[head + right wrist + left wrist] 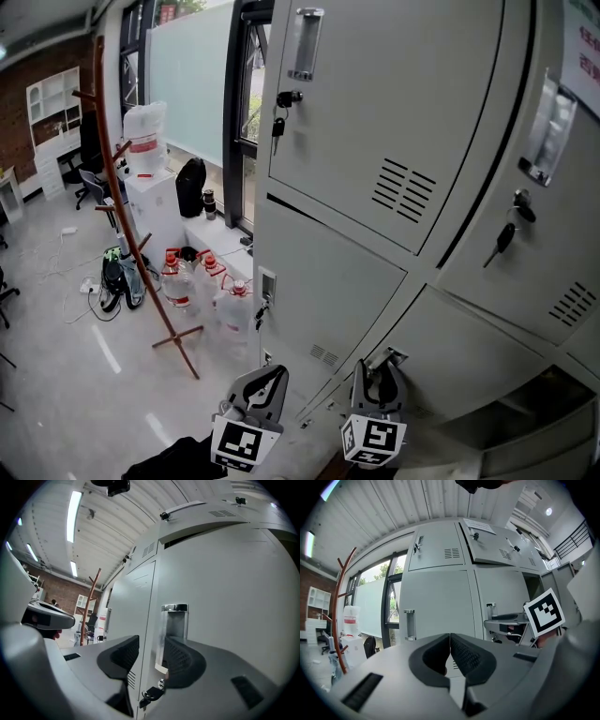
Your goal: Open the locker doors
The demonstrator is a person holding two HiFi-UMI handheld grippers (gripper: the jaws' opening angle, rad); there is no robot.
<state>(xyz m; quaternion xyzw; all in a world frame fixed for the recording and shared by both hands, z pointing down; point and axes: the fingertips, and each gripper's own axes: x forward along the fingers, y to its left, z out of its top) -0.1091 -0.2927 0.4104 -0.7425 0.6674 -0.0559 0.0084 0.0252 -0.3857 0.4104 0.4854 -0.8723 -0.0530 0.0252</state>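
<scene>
Grey lockers (375, 141) fill the right of the head view, with keys (278, 124) hanging in their locks. My right gripper (380, 373) is at the recessed handle (388, 356) of a lower door. In the right gripper view it (151, 641) is open. That chrome handle (174, 625) and the door's edge show in the gap, with a key (152, 693) below. My left gripper (268, 382) is shut and empty in front of the lower left door (436, 602), whose handle (409, 624) is off to its left. An upper door (492, 550) looks ajar.
A wooden coat stand (122, 197) stands left of the lockers. Behind it are several water jugs (202, 281) and a water dispenser (150, 178) by the window. Bags and cables (117, 277) lie on the floor. A dark open compartment (544, 394) shows at lower right.
</scene>
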